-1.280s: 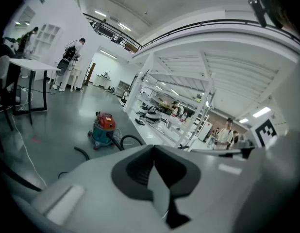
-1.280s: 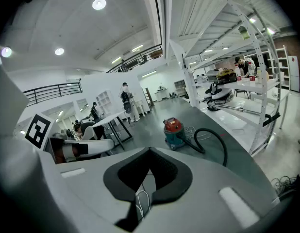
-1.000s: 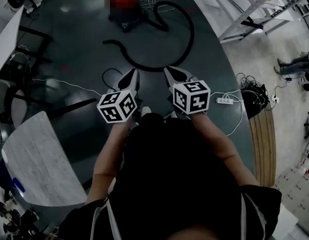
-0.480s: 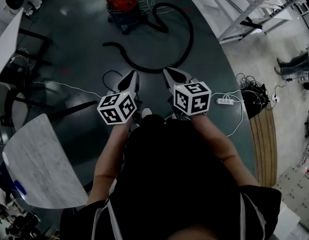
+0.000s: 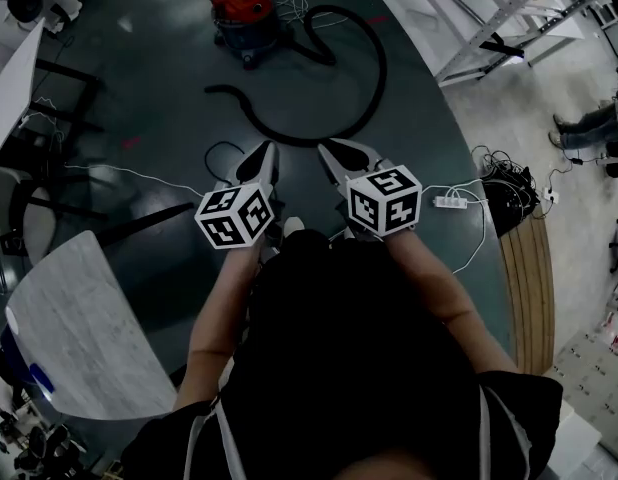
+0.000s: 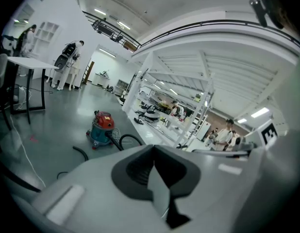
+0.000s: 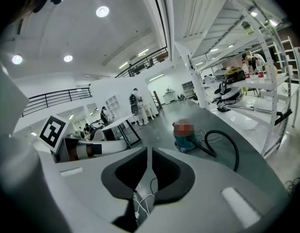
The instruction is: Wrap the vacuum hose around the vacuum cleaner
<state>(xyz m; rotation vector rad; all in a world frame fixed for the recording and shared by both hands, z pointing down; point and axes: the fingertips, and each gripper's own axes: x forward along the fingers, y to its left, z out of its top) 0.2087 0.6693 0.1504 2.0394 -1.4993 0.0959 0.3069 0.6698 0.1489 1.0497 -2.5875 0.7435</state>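
Note:
A red and teal vacuum cleaner (image 5: 244, 8) stands on the dark floor far ahead of me. It also shows in the left gripper view as the vacuum cleaner (image 6: 100, 127) and in the right gripper view as the vacuum cleaner (image 7: 185, 136). Its black hose (image 5: 374, 68) lies loose on the floor in a wide loop, ending in a free curl. My left gripper (image 5: 261, 158) is shut and empty. My right gripper (image 5: 339, 156) is opening, a narrow gap showing with nothing between its jaws. Both are held side by side in the air, well short of the hose.
A white tabletop (image 5: 79, 318) sits at lower left and a black table frame (image 5: 59, 78) at left. A white cable (image 5: 129, 171) runs across the floor to a power strip (image 5: 449, 202). Metal shelving (image 5: 509, 18) stands at upper right, with a person's legs (image 5: 589, 128) nearby.
The right gripper's jaws have parted slightly and its tips have shifted a little left. The left gripper, vacuum and hose have not moved.

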